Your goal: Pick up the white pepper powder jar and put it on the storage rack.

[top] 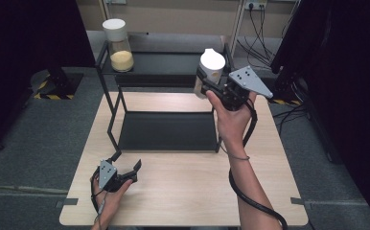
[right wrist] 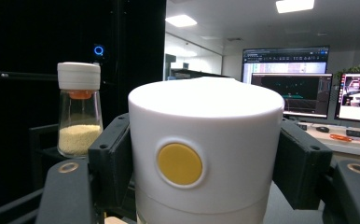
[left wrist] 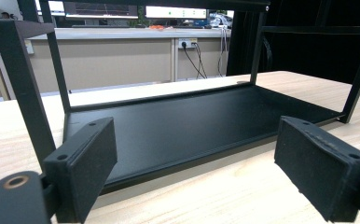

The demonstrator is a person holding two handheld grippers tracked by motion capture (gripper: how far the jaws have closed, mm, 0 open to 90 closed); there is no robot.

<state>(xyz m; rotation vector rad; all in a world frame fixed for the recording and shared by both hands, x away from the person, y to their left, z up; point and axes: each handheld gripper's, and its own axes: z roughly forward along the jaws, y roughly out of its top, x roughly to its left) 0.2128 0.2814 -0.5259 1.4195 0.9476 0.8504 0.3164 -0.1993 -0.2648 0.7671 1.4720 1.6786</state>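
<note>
R gripper clamped on white-lidded jar, held above rack's top shelf; L gripper jaws apart, holding nothing.

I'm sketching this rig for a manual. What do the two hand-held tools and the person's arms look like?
Both tools are black with two flat, rectangular padded jaws: the left tool and the right tool. Each carries a grey three-cornered plate dotted with small holes, and a black cable trails from it. The forearms are bare, with no sleeves in sight.
</note>
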